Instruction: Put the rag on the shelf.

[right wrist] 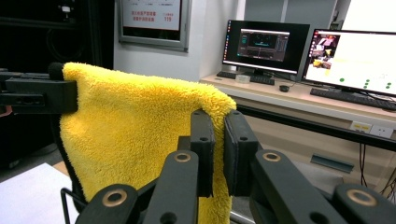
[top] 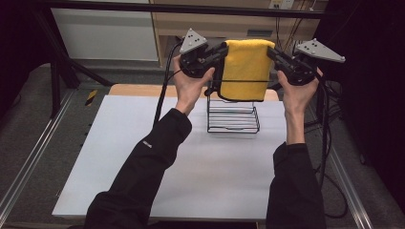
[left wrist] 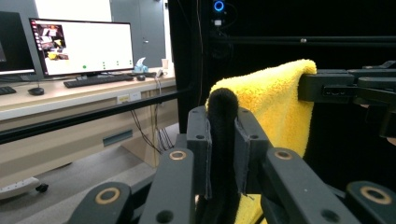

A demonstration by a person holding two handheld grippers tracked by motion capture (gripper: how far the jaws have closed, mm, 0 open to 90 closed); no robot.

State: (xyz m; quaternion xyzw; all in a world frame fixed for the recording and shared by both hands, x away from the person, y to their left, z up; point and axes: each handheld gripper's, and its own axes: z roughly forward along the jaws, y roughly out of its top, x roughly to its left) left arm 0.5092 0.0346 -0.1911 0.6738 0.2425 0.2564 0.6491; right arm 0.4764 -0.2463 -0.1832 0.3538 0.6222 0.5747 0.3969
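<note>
A yellow fleece towel (top: 246, 67) with a dark edge hangs spread between my two grippers, above a black wire rack (top: 233, 119) on the white table (top: 143, 157). My left gripper (top: 223, 50) is shut on the towel's upper left corner. In the left gripper view the black edge (left wrist: 223, 140) is pinched between the jaws of my left gripper (left wrist: 223, 116), with the yellow towel (left wrist: 275, 107) behind. My right gripper (top: 271, 51) is shut on the upper right corner. In the right gripper view the towel (right wrist: 135, 135) passes between the jaws of my right gripper (right wrist: 218, 116). The towel's lower part covers the rack's top.
The rack stands at the table's far middle, near a wooden strip (top: 138, 89) along the far edge. Cables (top: 327, 143) trail down at the right. A desk with monitors (right wrist: 359, 58) and a keyboard (left wrist: 100, 80) lies beyond the table. A metal rail (top: 28, 162) runs along the left.
</note>
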